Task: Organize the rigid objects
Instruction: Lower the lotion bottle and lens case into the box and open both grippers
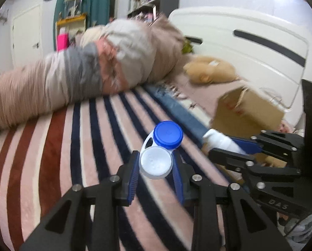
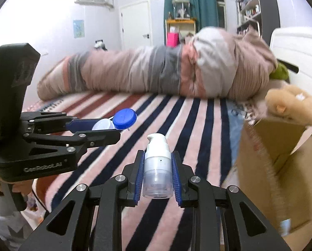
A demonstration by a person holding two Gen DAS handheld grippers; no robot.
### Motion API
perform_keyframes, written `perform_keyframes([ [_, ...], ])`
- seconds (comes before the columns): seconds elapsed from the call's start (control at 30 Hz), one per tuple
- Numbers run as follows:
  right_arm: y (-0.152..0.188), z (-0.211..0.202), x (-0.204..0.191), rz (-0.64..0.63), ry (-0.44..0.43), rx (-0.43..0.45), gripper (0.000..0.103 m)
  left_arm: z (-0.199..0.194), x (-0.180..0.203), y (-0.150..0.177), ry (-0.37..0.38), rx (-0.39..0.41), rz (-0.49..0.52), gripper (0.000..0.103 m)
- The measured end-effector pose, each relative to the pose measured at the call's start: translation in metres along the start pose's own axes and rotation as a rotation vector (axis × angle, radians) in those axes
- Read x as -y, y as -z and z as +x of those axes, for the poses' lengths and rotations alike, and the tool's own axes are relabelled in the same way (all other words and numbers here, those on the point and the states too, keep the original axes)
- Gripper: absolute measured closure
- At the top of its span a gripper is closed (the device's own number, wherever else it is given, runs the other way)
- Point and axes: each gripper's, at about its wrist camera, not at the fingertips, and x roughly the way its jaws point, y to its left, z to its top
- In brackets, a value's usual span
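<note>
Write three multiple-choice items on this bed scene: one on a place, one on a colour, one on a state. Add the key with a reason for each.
1. Where is the cardboard box relative to the right gripper?
A. To its right
B. To its left
C. Under it

2. What colours are the two caps of the lens case?
A. Red and green
B. Blue and white
C. Both black

3. What is the right gripper doing?
A. Hanging open
B. Shut on nothing
C. Shut on the pump bottle

Key: 1 A, the box fills the right edge of the right wrist view. 2 B, both caps show in the left gripper. 3 C, both pads press the bottle.
</note>
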Motion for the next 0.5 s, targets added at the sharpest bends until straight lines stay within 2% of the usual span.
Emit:
perform_keyframes([
  [0.2, -0.015, -0.056, 0.047, 0.036, 0.058, 0.076, 0.083, -0.018, 0.056, -0.04, 0.088, 0.065, 0.082, 0.076],
  [0.33, -0.015, -0.093, 0.105, 0.125, 0.165, 0.133, 0.083, -0.009, 0.097, -0.065, 0.169, 0.084, 0.14, 0.076],
  [0.37, -0.014, -0.095, 0.118, 0.133, 0.189, 0.12, 0.083, -0.003, 0.107, -0.071, 0.188, 0.083, 0.153, 0.076],
  [0.43, -0.01, -0.088, 0.144, 0.13, 0.222, 0.037, 0.083, 0.011, 0.128, -0.081, 0.219, 0.066, 0.177, 0.076],
  [0.5, -0.004, -0.072, 0.169, 0.127, 0.221, -0.046, 0.083, 0.024, 0.144, -0.087, 0.23, 0.047, 0.2, 0.076],
])
